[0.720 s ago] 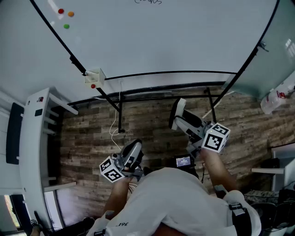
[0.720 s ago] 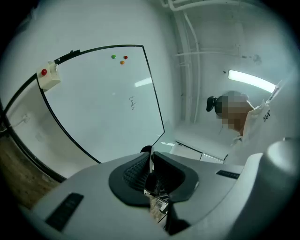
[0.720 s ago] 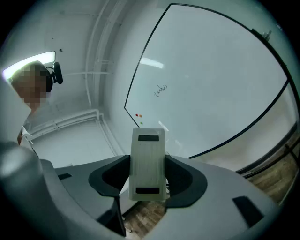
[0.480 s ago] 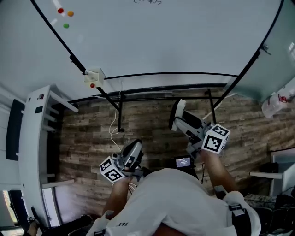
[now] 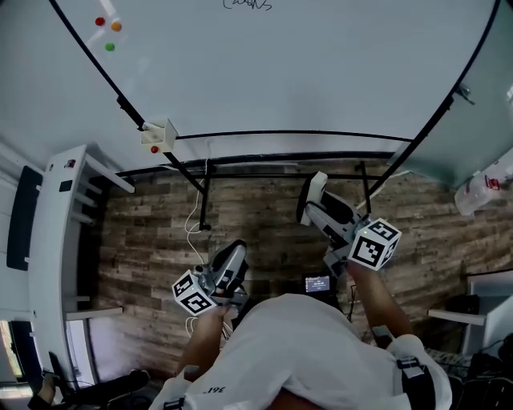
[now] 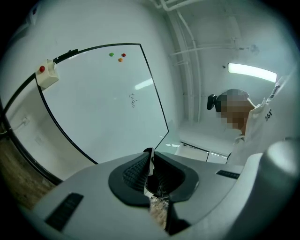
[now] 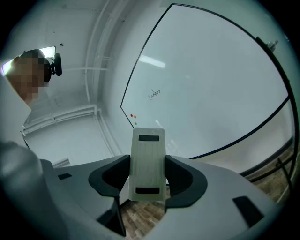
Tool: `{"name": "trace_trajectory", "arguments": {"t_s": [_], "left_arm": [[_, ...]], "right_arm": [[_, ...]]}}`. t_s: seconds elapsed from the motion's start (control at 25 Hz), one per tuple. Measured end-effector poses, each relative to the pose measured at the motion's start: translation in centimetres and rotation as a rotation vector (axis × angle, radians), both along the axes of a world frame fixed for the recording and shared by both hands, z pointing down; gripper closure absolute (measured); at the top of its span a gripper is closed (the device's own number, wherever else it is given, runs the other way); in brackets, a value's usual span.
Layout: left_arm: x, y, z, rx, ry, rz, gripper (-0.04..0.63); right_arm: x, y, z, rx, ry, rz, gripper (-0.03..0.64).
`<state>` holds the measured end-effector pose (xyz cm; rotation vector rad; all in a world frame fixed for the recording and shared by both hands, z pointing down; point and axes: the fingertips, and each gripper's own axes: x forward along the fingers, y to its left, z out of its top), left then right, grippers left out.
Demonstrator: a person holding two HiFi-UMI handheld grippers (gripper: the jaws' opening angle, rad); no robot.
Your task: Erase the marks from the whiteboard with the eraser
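Observation:
A large whiteboard (image 5: 304,64) stands ahead of me, with a small dark scribble (image 5: 247,5) at the top edge of the head view. The same scribble shows in the left gripper view (image 6: 132,100) and in the right gripper view (image 7: 154,94). My right gripper (image 5: 317,210) is shut on a white eraser (image 7: 147,164), which sticks out upright between its jaws, well short of the board. My left gripper (image 5: 233,261) hangs lower at my left, shut, with nothing seen in it (image 6: 151,165).
Three small round magnets (image 5: 107,32) sit at the board's upper left. A small white box with a red button (image 5: 158,134) is fixed on the frame's corner. The board's black stand legs (image 5: 205,200) rise from a wood-plank floor (image 5: 264,232). A white shelf unit (image 5: 60,240) stands at the left.
The head view has shifted a little, so the board and floor sit lower in the picture. Both grippers hold about the same places, the right still shut on the eraser.

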<state>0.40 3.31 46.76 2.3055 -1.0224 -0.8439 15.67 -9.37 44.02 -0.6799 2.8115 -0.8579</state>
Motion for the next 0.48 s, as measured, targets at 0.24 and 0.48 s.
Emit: {"name": "trace_trajectory", "arguments": {"t_s": [0.24, 0.48], "left_arm": [[-0.1, -1.6, -0.3, -0.003, -0.034, -0.043, 0.578], [-2.9, -3.5, -0.7, -0.011, -0.075, -0.06, 0.578]], "right_arm": [[0.3, -2.1, -1.1, 0.122, 0.068, 0.004, 0.364], [-2.6, -4.7, -1.7, 0.224, 0.172, 0.016, 0.364]]}}
